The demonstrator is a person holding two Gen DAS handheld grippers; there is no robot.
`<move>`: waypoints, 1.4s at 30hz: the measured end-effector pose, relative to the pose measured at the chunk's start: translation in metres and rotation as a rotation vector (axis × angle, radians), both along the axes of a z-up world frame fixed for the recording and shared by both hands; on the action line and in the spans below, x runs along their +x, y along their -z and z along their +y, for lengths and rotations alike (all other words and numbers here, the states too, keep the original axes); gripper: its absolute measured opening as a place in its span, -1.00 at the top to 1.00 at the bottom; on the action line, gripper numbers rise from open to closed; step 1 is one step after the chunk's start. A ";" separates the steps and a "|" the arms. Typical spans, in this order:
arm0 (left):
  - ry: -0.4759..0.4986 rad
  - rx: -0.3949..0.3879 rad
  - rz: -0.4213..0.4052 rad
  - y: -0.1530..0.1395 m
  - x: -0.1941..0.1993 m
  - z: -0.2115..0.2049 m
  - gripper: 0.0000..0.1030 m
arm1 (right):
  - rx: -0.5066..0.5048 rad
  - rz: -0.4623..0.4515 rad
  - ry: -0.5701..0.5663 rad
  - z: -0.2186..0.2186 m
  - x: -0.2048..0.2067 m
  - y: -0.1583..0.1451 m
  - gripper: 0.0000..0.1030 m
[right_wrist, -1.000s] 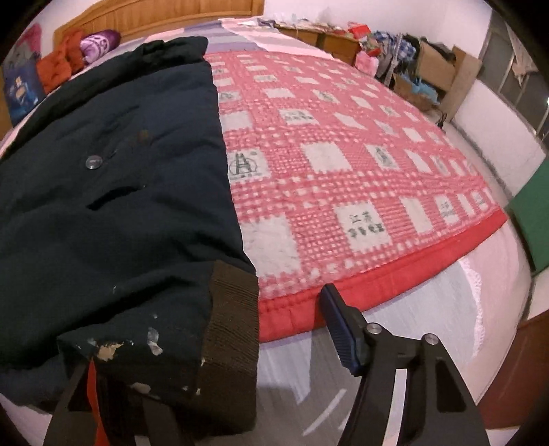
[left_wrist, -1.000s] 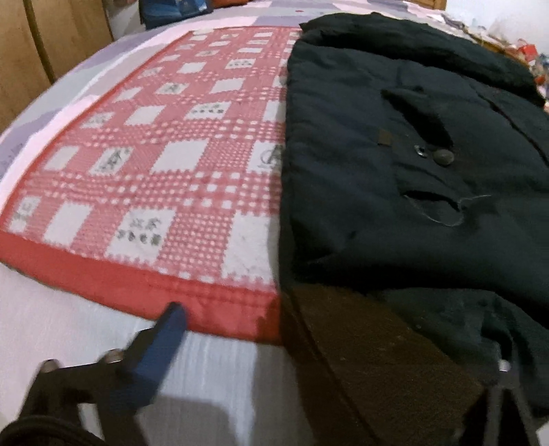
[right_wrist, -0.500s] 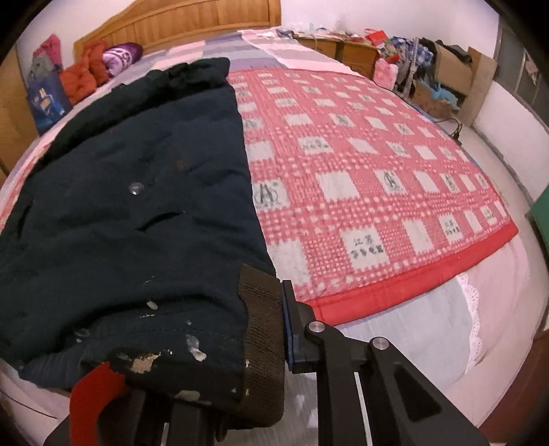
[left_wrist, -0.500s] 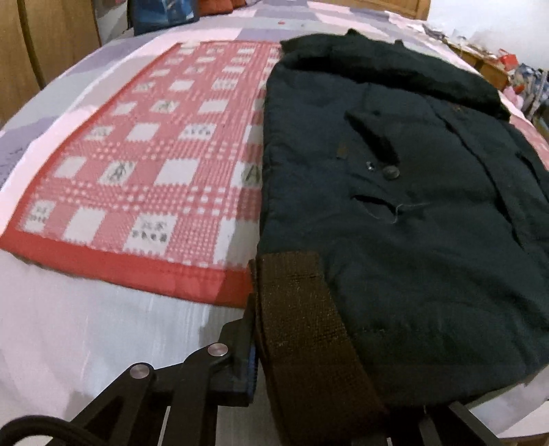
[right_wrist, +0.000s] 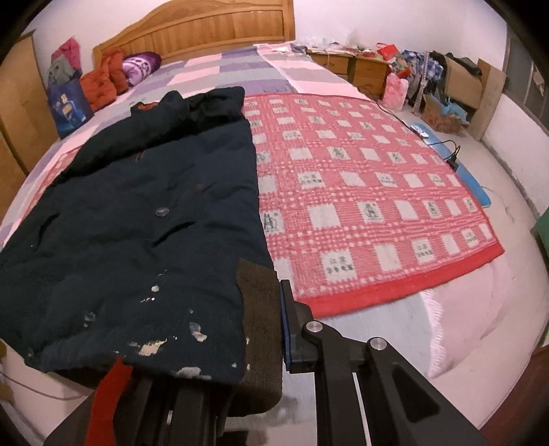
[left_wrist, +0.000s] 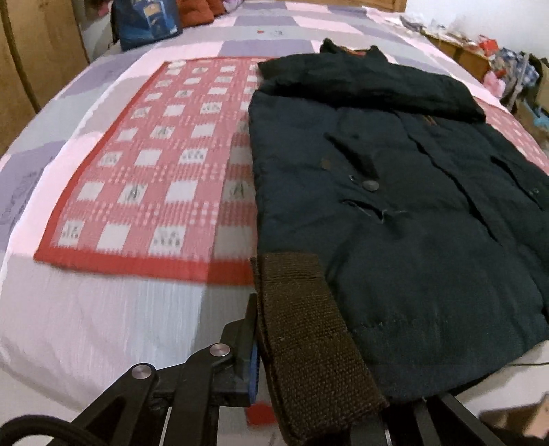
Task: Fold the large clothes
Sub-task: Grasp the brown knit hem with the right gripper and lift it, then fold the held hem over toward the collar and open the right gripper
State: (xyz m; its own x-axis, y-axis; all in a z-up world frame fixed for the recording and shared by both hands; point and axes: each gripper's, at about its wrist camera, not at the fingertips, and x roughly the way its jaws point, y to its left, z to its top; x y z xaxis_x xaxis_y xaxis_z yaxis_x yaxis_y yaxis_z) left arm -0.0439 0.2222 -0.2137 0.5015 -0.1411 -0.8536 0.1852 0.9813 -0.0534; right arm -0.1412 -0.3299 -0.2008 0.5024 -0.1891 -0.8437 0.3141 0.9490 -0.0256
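Note:
A large dark navy jacket (left_wrist: 394,212) lies flat on a red and white checked blanket (left_wrist: 154,178) on the bed, collar at the far end. It has brown knit cuffs at its near hem corners. My left gripper (left_wrist: 308,370) is shut on the left brown cuff (left_wrist: 308,343) and holds it raised. My right gripper (right_wrist: 254,343) is shut on the right brown cuff (right_wrist: 260,329), beside white paint flecks on the jacket (right_wrist: 137,223). The second finger of each gripper is hidden under the cloth.
The blanket (right_wrist: 360,206) spreads wide to the jacket's right. A wooden headboard (right_wrist: 206,31), red and purple cushions (right_wrist: 113,75) and a blue bag (left_wrist: 147,20) are at the far end. Cluttered nightstands and boxes (right_wrist: 446,79) stand right of the bed.
Both grippers closed on the jacket's brown cuffs and have lifted and pulled back, so more of the jacket and bed shows.

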 end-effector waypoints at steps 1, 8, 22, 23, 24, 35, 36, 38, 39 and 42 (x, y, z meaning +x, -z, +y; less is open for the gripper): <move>0.002 0.000 0.015 -0.003 -0.007 0.000 0.76 | -0.006 0.015 -0.011 0.003 -0.008 -0.007 0.74; 0.006 -0.009 0.164 -0.025 -0.079 0.008 0.76 | -0.010 0.143 -0.032 0.017 -0.071 -0.055 0.74; -0.025 0.000 0.197 -0.056 -0.052 0.011 0.73 | -0.032 0.201 -0.127 0.018 -0.078 -0.112 0.75; -0.024 0.001 0.179 -0.060 -0.038 0.008 0.73 | -0.033 0.184 -0.137 0.014 -0.063 -0.112 0.75; -0.026 0.004 0.161 -0.063 -0.023 0.006 0.73 | -0.035 0.163 -0.151 0.010 -0.048 -0.114 0.75; -0.156 -0.013 0.054 -0.085 0.182 -0.025 0.71 | 0.000 -0.085 -0.241 -0.055 0.155 -0.116 0.75; -0.162 -0.011 0.049 -0.084 0.198 -0.028 0.71 | 0.001 -0.092 -0.247 -0.061 0.179 -0.112 0.75; -0.173 -0.003 0.049 -0.078 0.236 -0.037 0.70 | 0.006 -0.087 -0.252 -0.070 0.223 -0.100 0.75; -0.171 0.005 0.054 -0.071 0.260 -0.043 0.70 | 0.005 -0.078 -0.253 -0.074 0.247 -0.091 0.75; -0.159 0.020 0.091 -0.048 0.318 -0.058 0.70 | 0.012 -0.039 -0.228 -0.085 0.303 -0.066 0.75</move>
State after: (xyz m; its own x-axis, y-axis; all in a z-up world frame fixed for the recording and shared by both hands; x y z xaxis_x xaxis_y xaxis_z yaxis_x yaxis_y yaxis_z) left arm 0.2743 0.1638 -0.1655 0.4366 -0.0486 -0.8984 0.0226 0.9988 -0.0430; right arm 0.1619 -0.4146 -0.1344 0.5636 -0.0572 -0.8241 0.0919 0.9957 -0.0063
